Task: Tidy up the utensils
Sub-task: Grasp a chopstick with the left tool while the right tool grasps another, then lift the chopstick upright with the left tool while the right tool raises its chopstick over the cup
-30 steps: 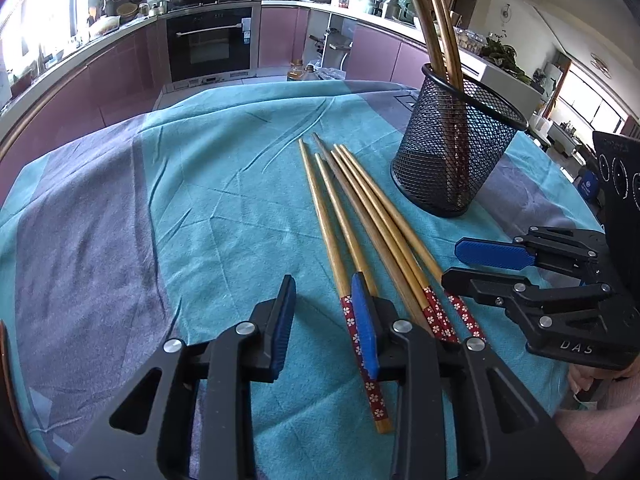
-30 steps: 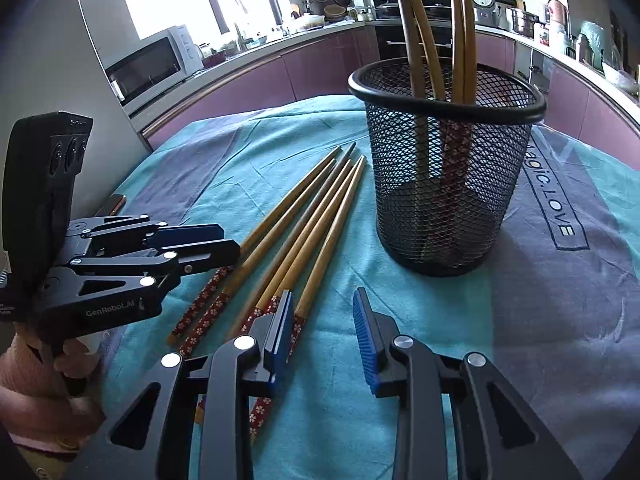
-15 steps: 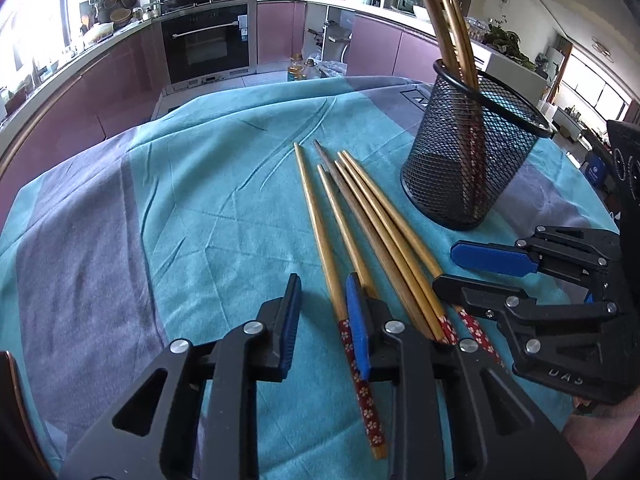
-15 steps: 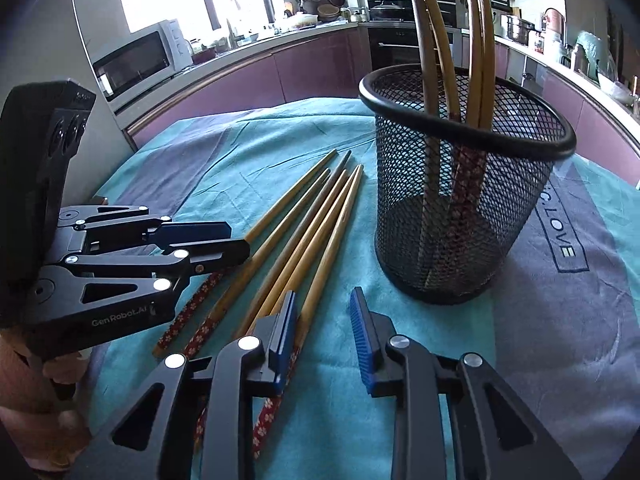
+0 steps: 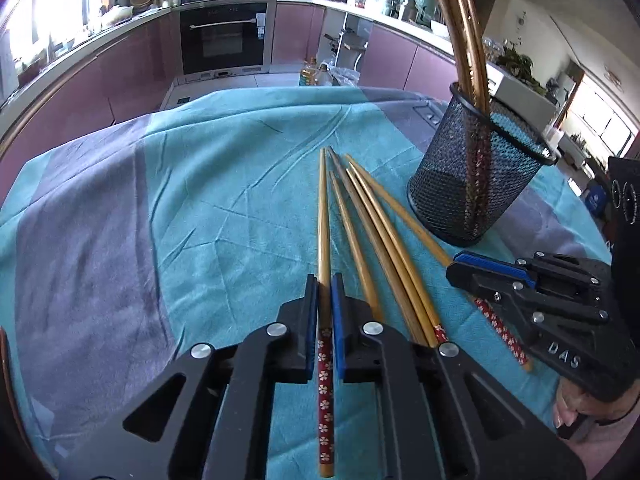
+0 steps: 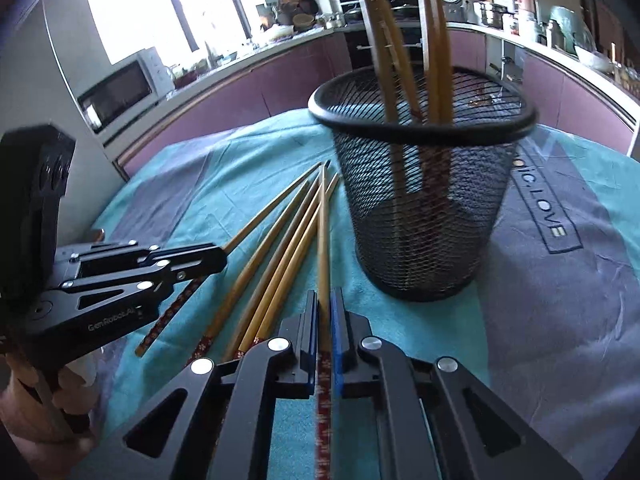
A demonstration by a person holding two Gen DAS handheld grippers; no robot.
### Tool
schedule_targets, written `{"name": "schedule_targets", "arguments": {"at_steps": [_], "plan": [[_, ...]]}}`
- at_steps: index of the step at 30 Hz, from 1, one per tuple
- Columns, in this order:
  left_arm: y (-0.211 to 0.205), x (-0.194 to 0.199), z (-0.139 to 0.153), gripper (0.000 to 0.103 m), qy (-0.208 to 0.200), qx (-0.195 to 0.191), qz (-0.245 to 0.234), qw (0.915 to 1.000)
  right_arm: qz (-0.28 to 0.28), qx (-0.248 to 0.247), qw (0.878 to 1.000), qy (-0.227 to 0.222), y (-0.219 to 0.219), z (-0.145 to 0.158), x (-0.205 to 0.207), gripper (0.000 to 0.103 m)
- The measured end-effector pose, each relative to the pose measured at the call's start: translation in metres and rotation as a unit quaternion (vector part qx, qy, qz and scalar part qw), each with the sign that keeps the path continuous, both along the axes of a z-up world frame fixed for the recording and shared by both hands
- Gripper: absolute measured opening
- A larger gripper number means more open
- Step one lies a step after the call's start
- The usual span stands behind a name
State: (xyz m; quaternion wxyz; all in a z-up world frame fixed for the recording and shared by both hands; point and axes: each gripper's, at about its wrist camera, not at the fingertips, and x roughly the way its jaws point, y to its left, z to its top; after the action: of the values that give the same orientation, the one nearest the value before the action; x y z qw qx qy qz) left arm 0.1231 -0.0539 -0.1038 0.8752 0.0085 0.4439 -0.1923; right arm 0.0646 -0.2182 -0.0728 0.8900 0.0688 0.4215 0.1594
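Note:
Several wooden chopsticks with red flowered ends [image 5: 376, 232] lie side by side on the teal cloth. My left gripper [image 5: 324, 280] is shut on the leftmost chopstick [image 5: 323, 216], near its patterned end. My right gripper [image 6: 324, 300] is shut on the rightmost chopstick [image 6: 322, 224]. A black mesh holder [image 5: 472, 184] stands to the right with several chopsticks upright in it; it also shows in the right wrist view [image 6: 420, 208]. The right gripper shows in the left wrist view [image 5: 480, 270], the left gripper in the right wrist view [image 6: 208, 258].
The round table carries a teal and purple cloth [image 5: 180, 208]. Kitchen counters, an oven [image 5: 222, 36] and a microwave [image 6: 116, 96] stand beyond the table edge.
Both grippers have closed, each on a chopstick: the left on the leftmost one, the right on the rightmost one. Both have moved slightly forward.

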Motion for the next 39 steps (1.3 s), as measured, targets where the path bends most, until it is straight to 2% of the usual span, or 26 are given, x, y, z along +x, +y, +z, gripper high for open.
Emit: {"name": "schedule_targets", "arguments": {"at_steps": [4, 9, 13, 25, 28, 29, 35, 39], "plan": [[0.003, -0.014, 0.005, 0.008, -0.004, -0.007, -0.013, 0.9999, 0.024, 0.008, 1.000, -0.009, -0.001, 0.006, -0.011, 0.006], [-0.001, -0.031, 0.001, 0.008, 0.006, -0.004, -0.040, 0.9992, 0.059, 0.009, 0.998, 0.013, 0.006, 0.003, -0.015, 0.006], [-0.003, -0.037, -0.004, 0.008, 0.008, 0.010, -0.052, 0.9985, 0.065, -0.004, 0.998, 0.026, 0.009, -0.001, -0.011, 0.008], [-0.007, -0.005, -0.008, 0.019, 0.018, 0.019, -0.065, 0.9976, 0.064, -0.030, 0.997, 0.021, 0.017, -0.005, 0.010, 0.009], [-0.011, 0.004, -0.008, 0.018, 0.020, 0.017, -0.064, 0.9976, 0.063, -0.022, 0.998, 0.023, 0.015, -0.005, 0.012, 0.009], [-0.011, 0.005, -0.009, 0.010, 0.018, 0.019, -0.061, 0.9978, 0.062, -0.019, 0.998, 0.022, 0.014, -0.004, 0.012, 0.008], [-0.010, 0.004, -0.003, 0.008, 0.013, 0.007, -0.047, 0.9988, 0.061, -0.002, 0.998, 0.003, 0.004, 0.009, 0.003, 0.006], [-0.004, -0.003, 0.014, 0.008, -0.002, -0.012, -0.045, 0.9989, 0.068, 0.011, 0.997, -0.026, -0.005, 0.030, -0.010, 0.006]]}}
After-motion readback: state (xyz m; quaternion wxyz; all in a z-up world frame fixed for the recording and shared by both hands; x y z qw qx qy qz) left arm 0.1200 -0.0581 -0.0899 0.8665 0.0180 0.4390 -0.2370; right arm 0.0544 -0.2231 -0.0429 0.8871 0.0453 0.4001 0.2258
